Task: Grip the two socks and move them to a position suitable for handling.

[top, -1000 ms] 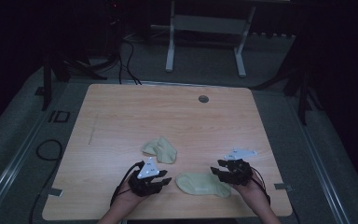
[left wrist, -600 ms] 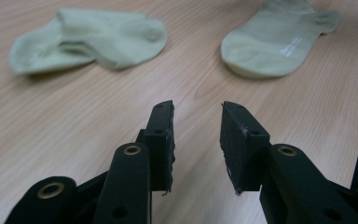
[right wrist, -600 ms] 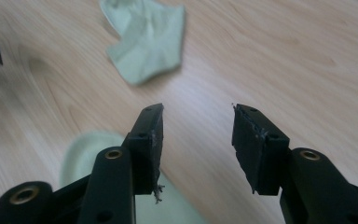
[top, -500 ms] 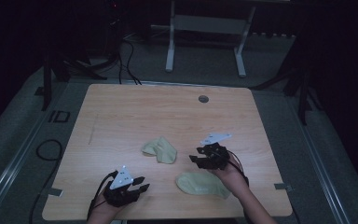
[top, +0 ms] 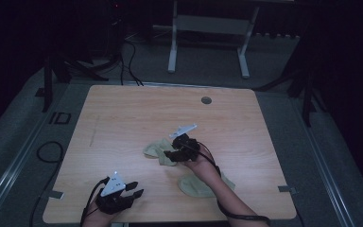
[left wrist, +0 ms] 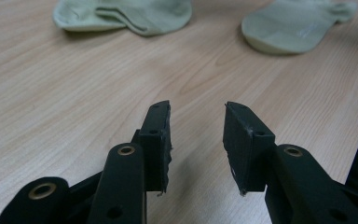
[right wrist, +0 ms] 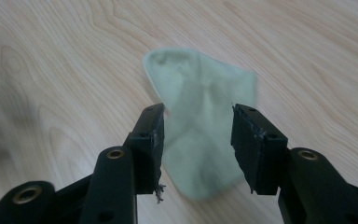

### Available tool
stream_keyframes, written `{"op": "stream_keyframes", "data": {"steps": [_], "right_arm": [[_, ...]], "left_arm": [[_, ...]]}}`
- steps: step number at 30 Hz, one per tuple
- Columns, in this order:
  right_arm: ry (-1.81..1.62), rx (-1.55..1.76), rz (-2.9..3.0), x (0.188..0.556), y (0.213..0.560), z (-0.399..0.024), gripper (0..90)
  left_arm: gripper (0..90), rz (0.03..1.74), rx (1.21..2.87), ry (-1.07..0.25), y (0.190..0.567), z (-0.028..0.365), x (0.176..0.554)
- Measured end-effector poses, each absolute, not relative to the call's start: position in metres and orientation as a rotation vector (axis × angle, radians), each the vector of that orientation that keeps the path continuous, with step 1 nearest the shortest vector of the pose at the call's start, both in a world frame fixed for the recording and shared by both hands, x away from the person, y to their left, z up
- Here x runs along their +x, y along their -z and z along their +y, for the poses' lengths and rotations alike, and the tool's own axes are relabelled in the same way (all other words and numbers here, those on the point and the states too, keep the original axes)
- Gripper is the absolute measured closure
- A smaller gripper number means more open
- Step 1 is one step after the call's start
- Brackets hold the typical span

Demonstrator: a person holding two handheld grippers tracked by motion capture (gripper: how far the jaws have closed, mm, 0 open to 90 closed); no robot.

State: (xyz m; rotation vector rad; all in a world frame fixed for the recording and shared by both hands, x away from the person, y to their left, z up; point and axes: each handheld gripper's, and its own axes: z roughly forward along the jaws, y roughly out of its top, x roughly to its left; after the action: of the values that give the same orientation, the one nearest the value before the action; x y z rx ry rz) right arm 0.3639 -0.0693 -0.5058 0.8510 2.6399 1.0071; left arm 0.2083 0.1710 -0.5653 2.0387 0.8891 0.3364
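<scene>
The table [top: 123, 123] is a light wooden surface with a small round grommet [top: 206, 100] near its far edge.

Two pale green socks lie on the near half of the table. The first sock [top: 157, 150] lies crumpled near the table's centre, slightly toward the near edge. The second sock [top: 196, 186] lies flat, close to the near edge and right of centre, partly covered by the person's right forearm [top: 217, 189].

The right gripper [top: 172, 155] is positioned over the first sock, at that sock's right side. In the right gripper view, the jaws stand spread apart, with the first sock [right wrist: 205, 121] visible between and beyond them on the wood. Neither jaw grips the fabric. Contact between the jaw tips and the sock cannot be determined.

The left gripper [top: 134, 191] is positioned near the near-left corner of the table, well apart from both socks. In the left gripper view, the jaws stand spread apart with bare wood between them. The first sock [left wrist: 121, 14] and the second sock [left wrist: 293, 25] appear farther off, at the top of that view.

A grey three-cornered plate sits on top of each gripper.
</scene>
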Motion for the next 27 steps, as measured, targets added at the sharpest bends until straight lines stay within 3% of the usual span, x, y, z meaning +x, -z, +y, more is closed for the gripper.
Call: {"op": "stream_keyframes", "data": {"steps": [4, 5, 8, 20, 26, 27], "right_arm": [[-0.978, 0.852, 2.666, 0.37, 0.513, -0.055, 53.1], [-0.957, 0.863, 2.672, 0.376, 0.517, -0.045, 51.4], [-0.943, 0.878, 2.641, 0.384, 0.524, -0.035, 47.4], [-0.802, 0.905, 2.631, 0.402, 0.55, -0.02, 42.7], [-0.792, 0.866, 2.636, 0.399, 0.551, -0.017, 45.8], [-0.81, 0.87, 2.631, 0.397, 0.552, -0.018, 54.0]], "left_arm": [[57.5, 0.899, 2.038, -0.353, 0.567, 0.17, 0.208], [48.0, 0.918, 2.03, -0.351, 0.567, 0.168, 0.209], [37.5, 0.931, 1.998, -0.339, 0.566, 0.168, 0.21], [21.6, 0.959, 1.995, -0.313, 0.567, 0.167, 0.21], [18.4, 0.972, 1.993, -0.317, 0.567, 0.167, 0.21], [17.9, 0.974, 1.994, -0.312, 0.567, 0.166, 0.21]]}}
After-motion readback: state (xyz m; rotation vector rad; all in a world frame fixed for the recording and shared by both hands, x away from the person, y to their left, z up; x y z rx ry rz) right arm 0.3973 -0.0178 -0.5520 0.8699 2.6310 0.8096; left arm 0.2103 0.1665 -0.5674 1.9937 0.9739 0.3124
